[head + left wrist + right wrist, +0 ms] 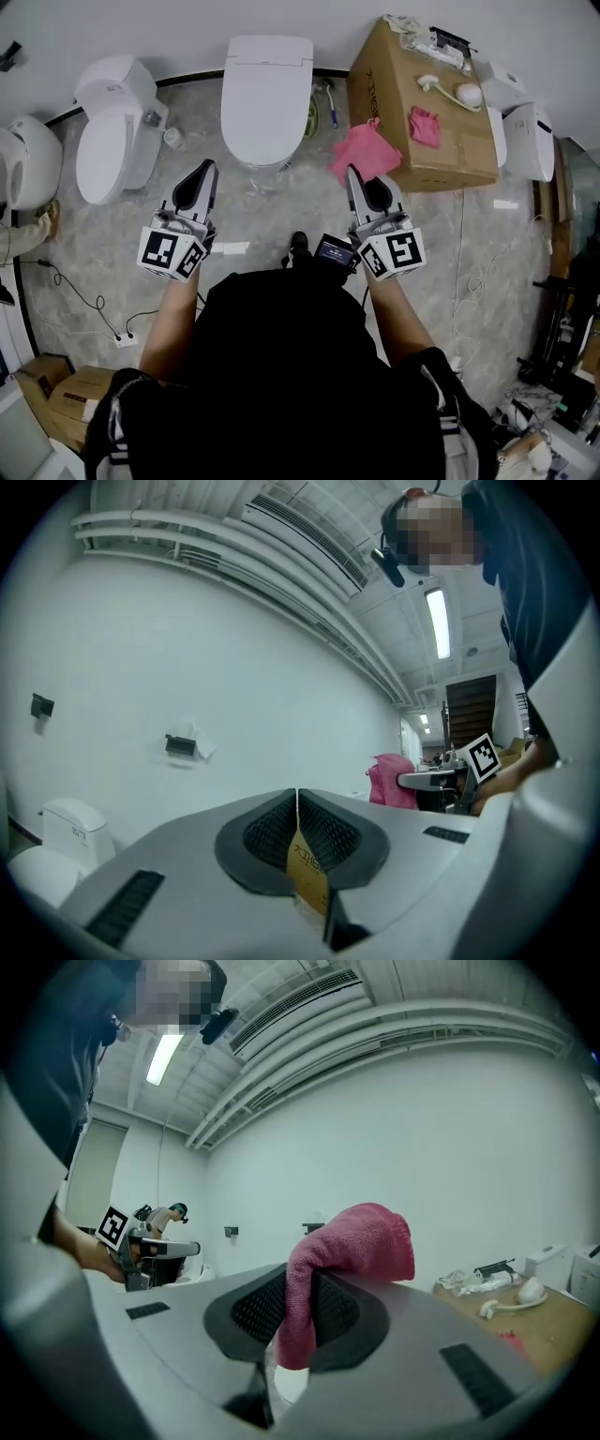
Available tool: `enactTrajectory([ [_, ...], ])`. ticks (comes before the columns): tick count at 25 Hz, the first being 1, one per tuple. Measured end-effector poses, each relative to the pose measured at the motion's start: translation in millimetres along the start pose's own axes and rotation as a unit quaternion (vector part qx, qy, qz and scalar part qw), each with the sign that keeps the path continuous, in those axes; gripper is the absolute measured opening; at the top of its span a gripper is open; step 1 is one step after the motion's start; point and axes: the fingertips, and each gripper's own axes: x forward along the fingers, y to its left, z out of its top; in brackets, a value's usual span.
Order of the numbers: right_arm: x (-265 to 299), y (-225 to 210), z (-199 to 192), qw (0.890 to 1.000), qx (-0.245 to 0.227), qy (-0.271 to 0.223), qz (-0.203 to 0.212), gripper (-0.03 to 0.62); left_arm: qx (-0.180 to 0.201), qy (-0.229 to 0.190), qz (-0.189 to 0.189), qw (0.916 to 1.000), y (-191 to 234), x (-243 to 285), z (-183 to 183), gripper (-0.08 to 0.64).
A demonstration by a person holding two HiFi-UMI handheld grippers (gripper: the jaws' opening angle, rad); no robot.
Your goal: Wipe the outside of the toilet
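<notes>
The white toilet (267,98) stands with its lid down against the far wall, ahead of both grippers. My right gripper (353,174) is shut on a pink cloth (366,153), which flops over the jaw tips to the right of the bowl; in the right gripper view the cloth (361,1241) hangs out of the closed pads of that gripper (298,1290). My left gripper (208,169) hovers near the bowl's front left, apart from it. Its jaws (297,803) are shut, and a small yellow printed tag shows in the seam.
A second white toilet (112,141) stands at the left. A cardboard box (394,84) at the right carries another pink cloth (424,126) and a white brush (459,94). A blue-handled brush (331,103) lies beside the toilet. Cables (94,300) trail over the marble floor.
</notes>
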Motion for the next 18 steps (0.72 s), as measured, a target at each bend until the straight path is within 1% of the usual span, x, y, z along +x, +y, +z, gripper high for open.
enactTrajectory([
  [4, -12.2, 56.0, -2.9, 1.0, 0.012, -0.004, -0.02, 0.063, 0.011, 0.009, -0.018, 0.9997, 7.5, -48.2, -6.0, 0.021],
  [6, -21.7, 85.4, -6.3, 1.0, 0.006, 0.0, -0.026, 0.063, 0.013, 0.013, -0.024, 0.9996, 13.1, -74.7, -12.2, 0.021],
  [9, -40.7, 126.4, -14.0, 0.999, -0.013, 0.011, -0.03, 0.063, 0.006, 0.02, -0.024, 0.9995, 17.3, -110.8, -26.7, 0.021],
  [12, -62.0, 162.7, -27.8, 0.998, -0.026, 0.026, -0.042, 0.063, 0.001, 0.029, -0.008, 0.9995, 19.8, -146.9, -42.7, 0.021],
  [15, -72.1, 190.9, -44.0, 0.997, -0.02, 0.044, -0.057, 0.063, -0.007, 0.038, 0.017, 0.9991, 25.2, -179.5, -57.6, 0.021],
  [18, -71.7, 205.6, -53.6, 0.997, -0.018, 0.052, -0.053, 0.063, -0.009, 0.053, 0.035, 0.9979, 29.6, -194.3, -67.6, 0.021],
])
